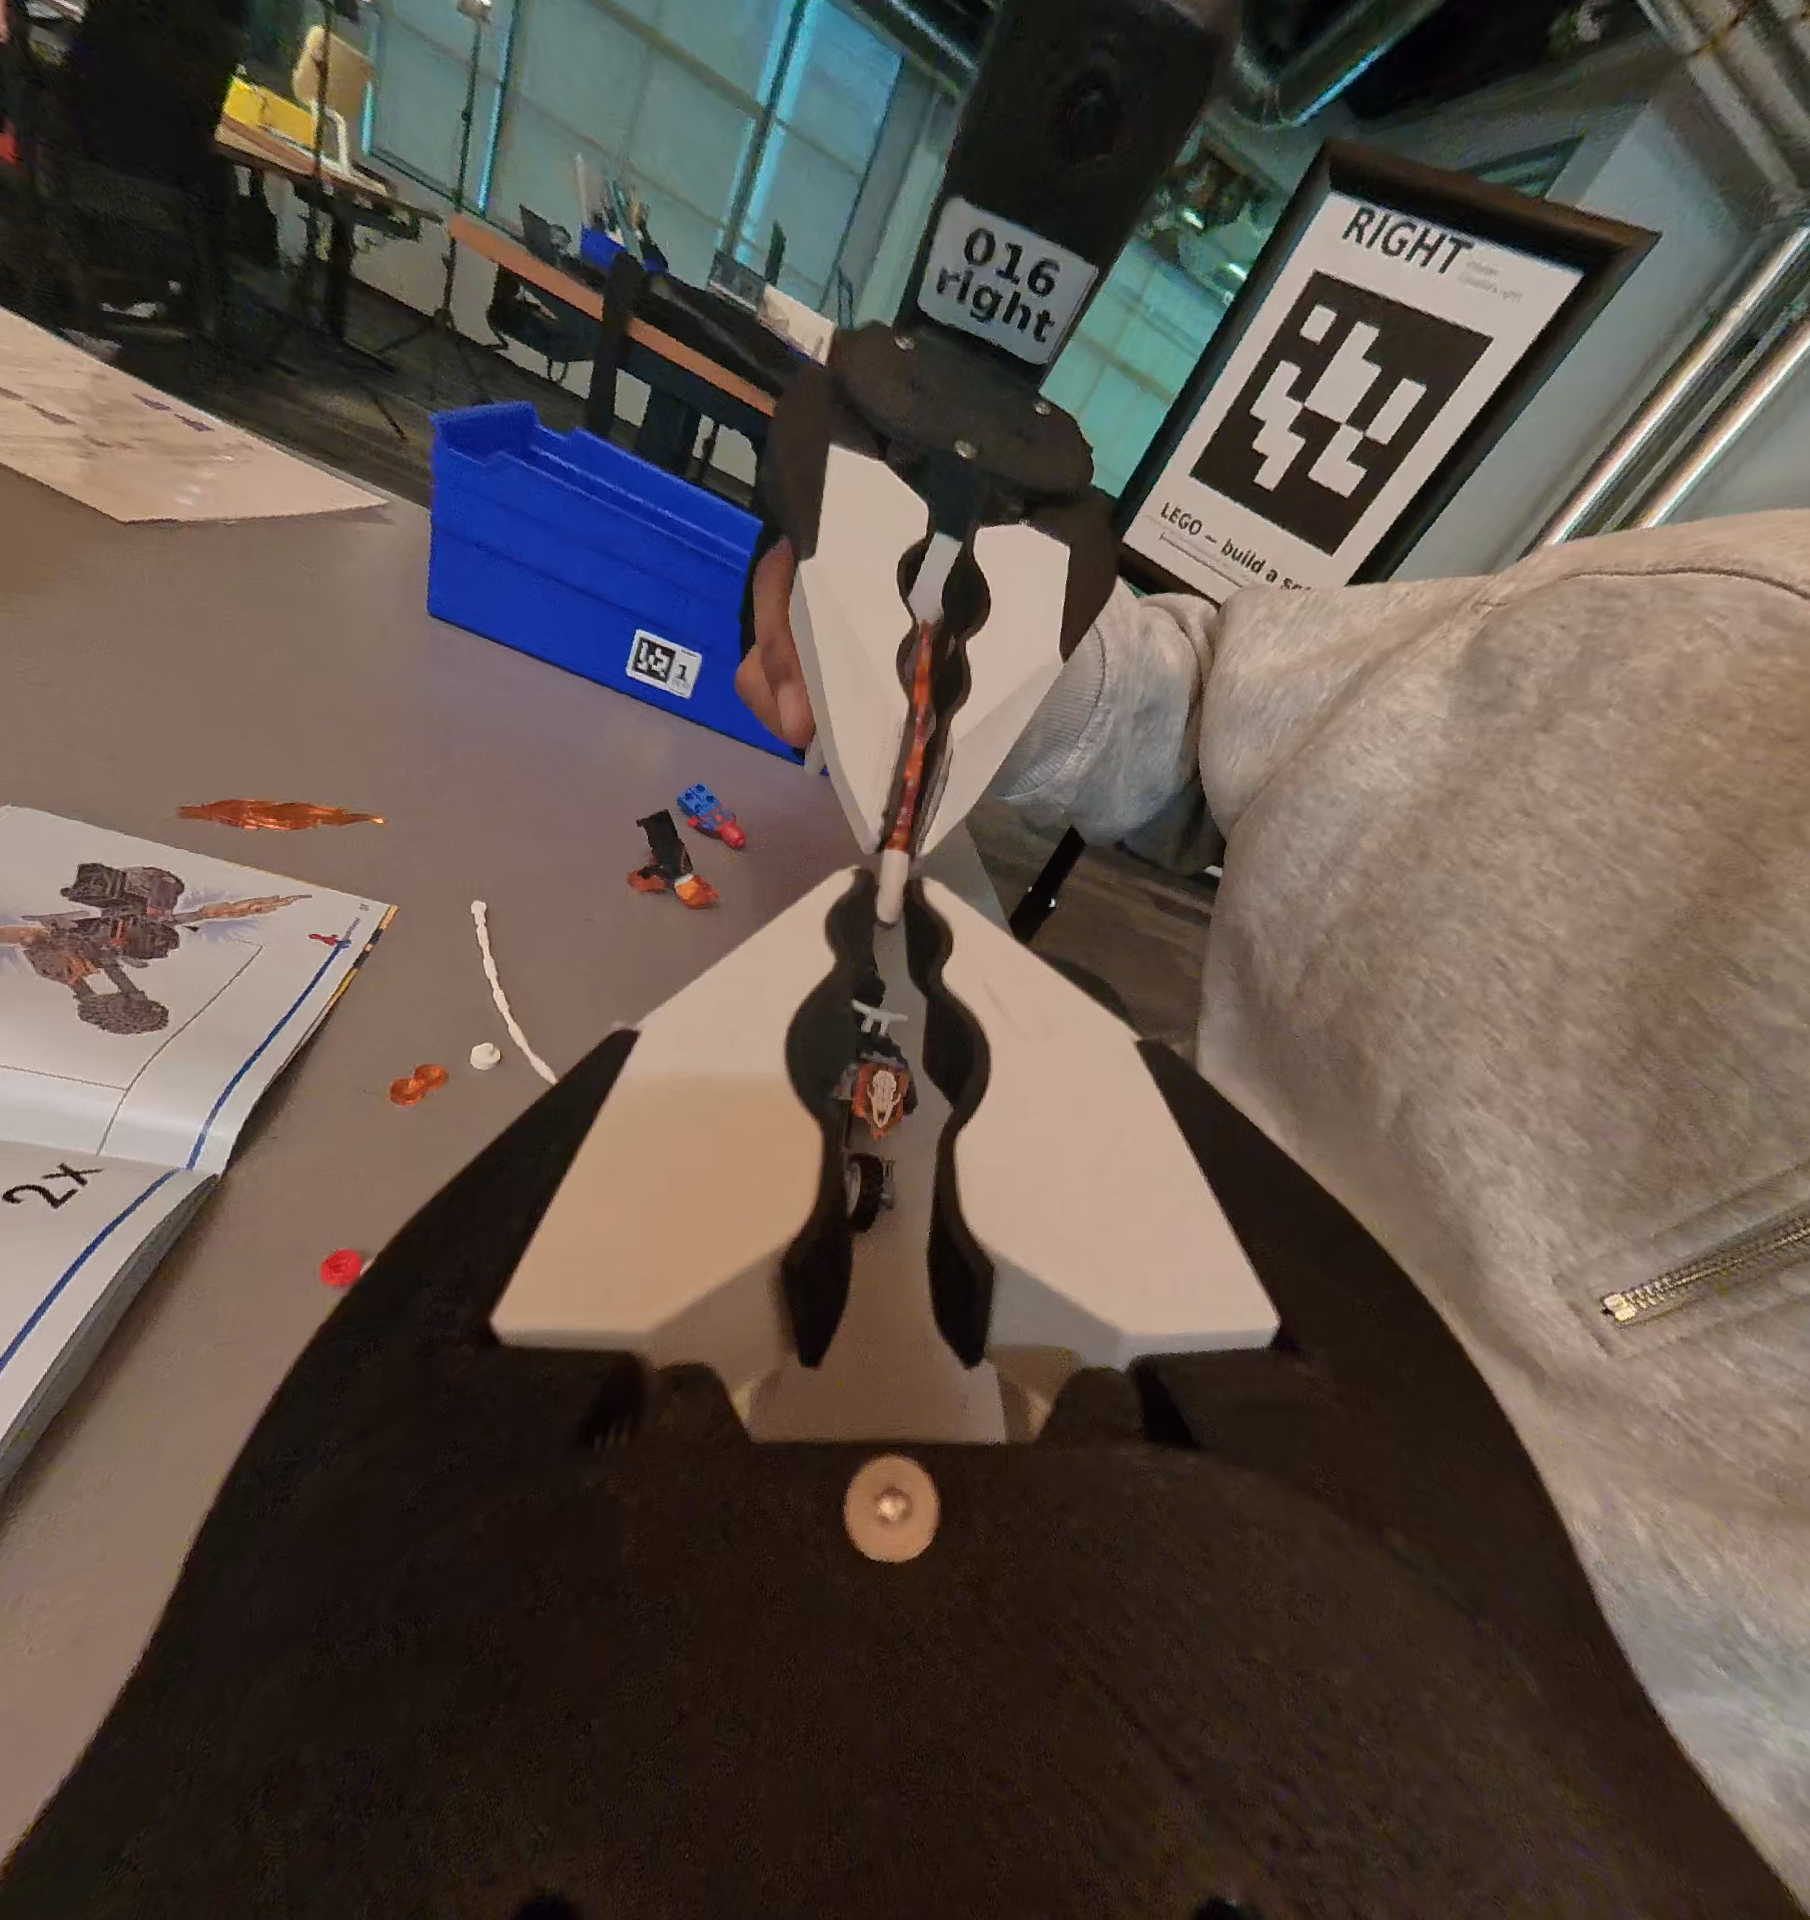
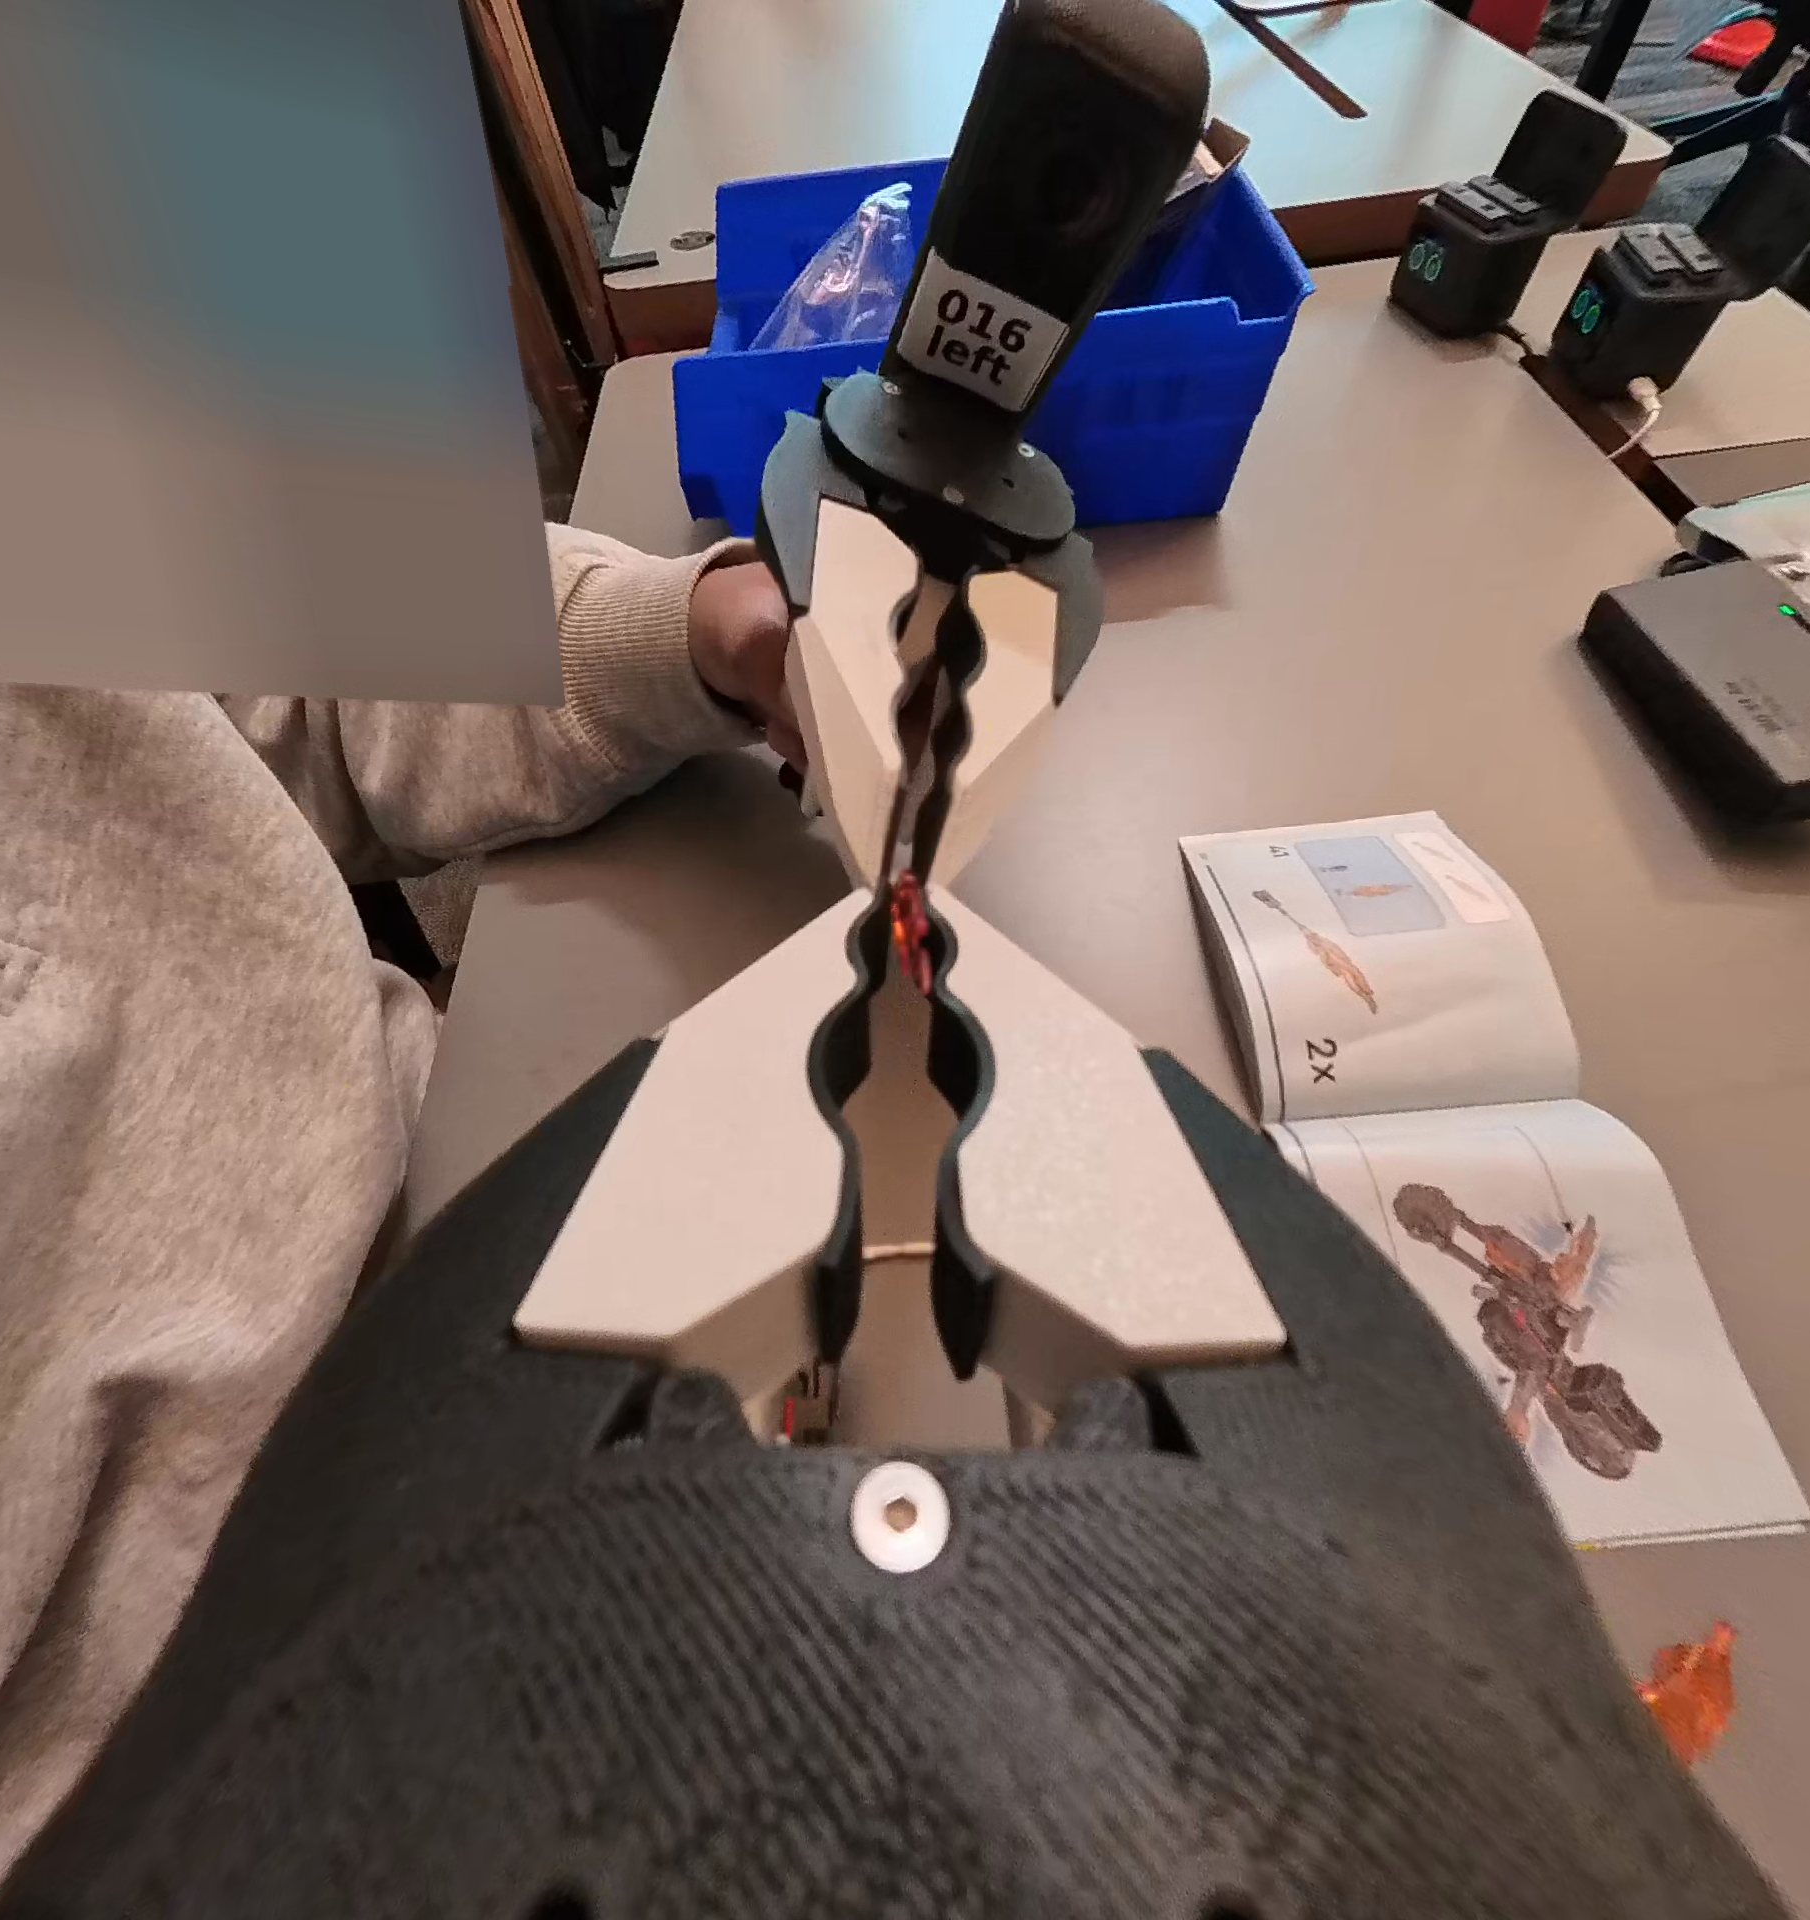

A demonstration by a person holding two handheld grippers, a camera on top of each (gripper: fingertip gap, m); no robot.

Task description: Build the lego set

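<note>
My two grippers meet tip to tip above the grey table [image 1: 257,675]. My right gripper [image 1: 893,847] [image 2: 901,906] is shut on an orange flame piece [image 1: 916,727] [image 2: 909,935] with a white chain [image 1: 888,888] running through it. My left gripper [image 1: 885,883] [image 2: 896,868] is shut on the chain's white lower end. Through the gap between my left fingers [image 1: 714,1143] I see a small black and orange lego motorbike [image 1: 875,1101] on the table below. A second white chain [image 1: 496,987] and a second orange flame [image 1: 277,814] [image 2: 1690,1694] lie loose on the table.
The open instruction booklet [image 1: 153,987] [image 2: 1452,1143] lies beside the work spot. Loose pieces: a black and orange one [image 1: 672,862], a blue and red one [image 1: 712,816], small orange [image 1: 418,1084], white [image 1: 483,1056] and red [image 1: 340,1268] studs. A blue bin [image 1: 568,540] [image 2: 1140,436] stands behind. A grey sleeve [image 1: 1503,935] is close. Only a small space, under 4 cm, lies between the two pairs of fingers.
</note>
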